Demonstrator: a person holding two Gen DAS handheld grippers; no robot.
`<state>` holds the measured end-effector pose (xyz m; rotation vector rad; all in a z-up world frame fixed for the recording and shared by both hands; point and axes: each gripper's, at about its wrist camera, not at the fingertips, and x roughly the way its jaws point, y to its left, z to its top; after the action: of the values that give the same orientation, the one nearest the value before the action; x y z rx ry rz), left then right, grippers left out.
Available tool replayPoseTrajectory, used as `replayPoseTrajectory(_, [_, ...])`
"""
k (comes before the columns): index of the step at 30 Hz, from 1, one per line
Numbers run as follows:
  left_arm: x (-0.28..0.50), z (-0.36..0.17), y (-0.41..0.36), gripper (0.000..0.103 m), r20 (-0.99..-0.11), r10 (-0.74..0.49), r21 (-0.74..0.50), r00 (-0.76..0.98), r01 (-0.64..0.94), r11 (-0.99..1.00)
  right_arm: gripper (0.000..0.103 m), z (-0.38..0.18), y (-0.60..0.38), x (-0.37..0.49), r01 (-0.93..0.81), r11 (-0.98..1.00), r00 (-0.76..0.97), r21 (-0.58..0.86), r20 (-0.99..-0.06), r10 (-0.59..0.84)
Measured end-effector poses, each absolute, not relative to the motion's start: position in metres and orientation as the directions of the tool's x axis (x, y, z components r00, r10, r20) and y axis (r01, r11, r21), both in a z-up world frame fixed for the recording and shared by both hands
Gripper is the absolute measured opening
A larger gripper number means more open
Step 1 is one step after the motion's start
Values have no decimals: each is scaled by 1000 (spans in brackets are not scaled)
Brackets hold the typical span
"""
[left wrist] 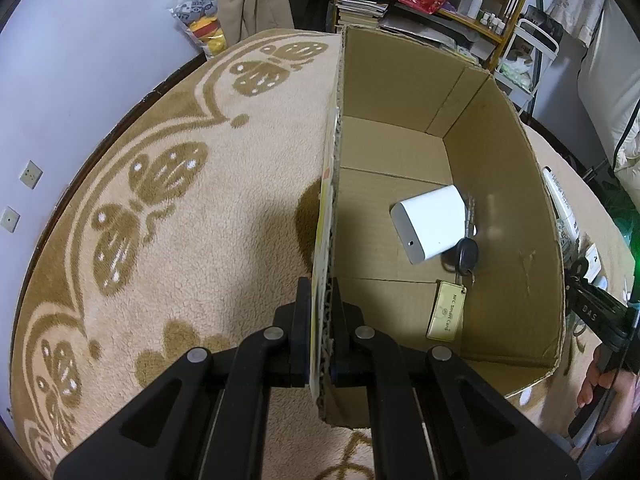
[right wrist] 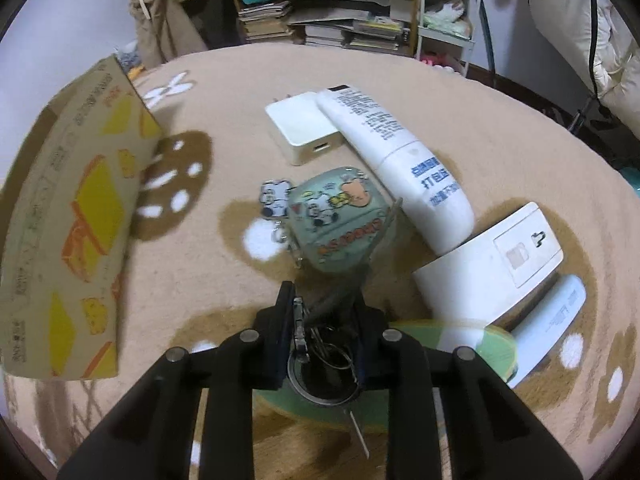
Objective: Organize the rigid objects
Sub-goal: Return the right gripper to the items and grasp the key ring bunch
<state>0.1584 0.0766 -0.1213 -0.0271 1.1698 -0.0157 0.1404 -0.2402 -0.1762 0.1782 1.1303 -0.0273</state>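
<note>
My left gripper (left wrist: pixel 322 292) is shut on the left wall of an open cardboard box (left wrist: pixel 512 208) standing on a beige patterned rug. Inside the box lie a white device (left wrist: pixel 430 226), a black car key (left wrist: pixel 466 254) and a gold card tag (left wrist: pixel 446 314). My right gripper (right wrist: pixel 322 300) points down at the rug, shut on a bunch of metal key rings (right wrist: pixel 324 344). Just beyond its fingertips, a green cartoon-printed case (right wrist: pixel 340 224) with a small charm (right wrist: pixel 274 198) lies by the rings.
Around the case lie a white charger (right wrist: pixel 304 132), a white tube (right wrist: pixel 404 160), a flat white device (right wrist: pixel 492 264), a long white item (right wrist: pixel 548 320) and a green disc (right wrist: pixel 492 348). The box's printed outside (right wrist: pixel 72 220) stands at left. Cluttered shelves sit behind the rug.
</note>
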Motion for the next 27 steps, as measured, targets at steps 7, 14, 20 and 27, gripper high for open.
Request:
replayPoseTrajectory(7, [159,-121,77,6,-921,-24,-27,388,-1,1000,27,-161,-251,134,121,973,462,195,-879,119])
replayPoseTrajectory(14, [159,-121,77,6,-921,-25,-28,388,-2,1000,27,-140,-246,130,105,966,508,237,-847,153])
replayPoseTrajectory(20, [159,-121,76,6,-922,-25,-28,387,-2,1000,27,-112,-229,139,60,964,547,258,-817,185])
replayPoseTrajectory(27, [159,-122,77,6,-922,-26,-29,387,-3,1000,27,-73,-202,158,-18,962,599,271,-768,228])
